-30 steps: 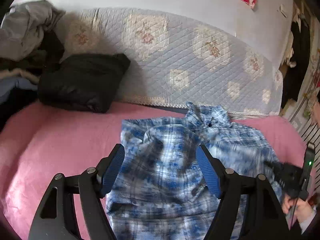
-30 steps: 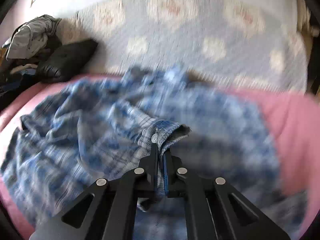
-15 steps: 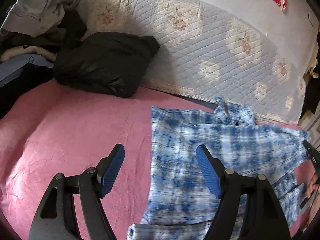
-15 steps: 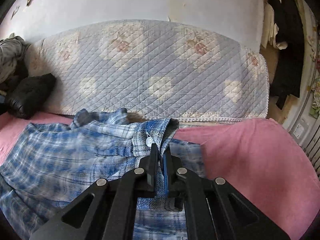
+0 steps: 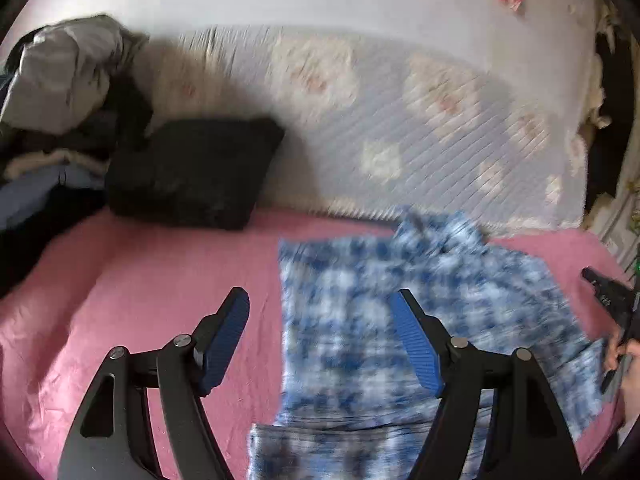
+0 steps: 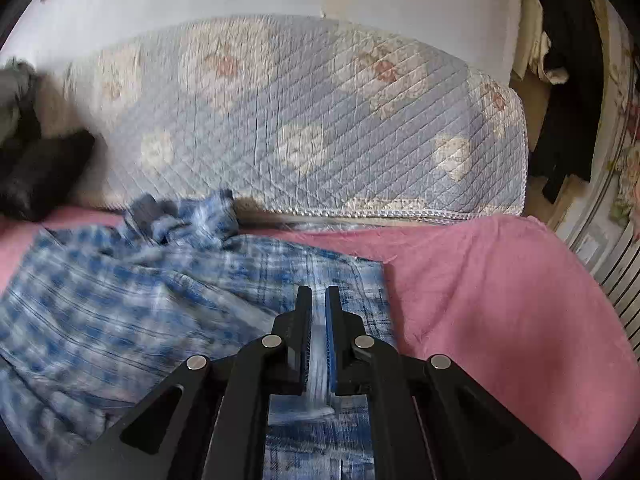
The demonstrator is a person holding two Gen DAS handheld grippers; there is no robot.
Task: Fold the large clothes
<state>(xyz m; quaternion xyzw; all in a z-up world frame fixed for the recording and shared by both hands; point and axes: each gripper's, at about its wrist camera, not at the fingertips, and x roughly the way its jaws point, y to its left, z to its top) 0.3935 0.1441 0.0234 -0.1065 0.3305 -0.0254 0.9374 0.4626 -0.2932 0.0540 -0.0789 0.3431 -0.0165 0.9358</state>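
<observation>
Two grippers work the plaid shirt (image 5: 420,320) spread on the pink bed (image 5: 140,280): left gripper (image 5: 320,336) hovers wide open, empty; right gripper (image 6: 318,320) is nearly closed, grip unclear. Smooth each fold flat before releasing.

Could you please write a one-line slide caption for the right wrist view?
Right tool nearly shut, low over the blue plaid shirt spread on the pink bed cover, quilted backrest behind.

Soft woven plaid cloth shirt (image 5: 420,312), matt pink bedsheet (image 5: 140,280) w/ fine creases, stitched quilted cover (image 6: 320,120) far side, matt black plastic gripper (image 6: 319,304) w/ ribbed blue pads (image 6: 330,320), shiny metal screws.
</observation>
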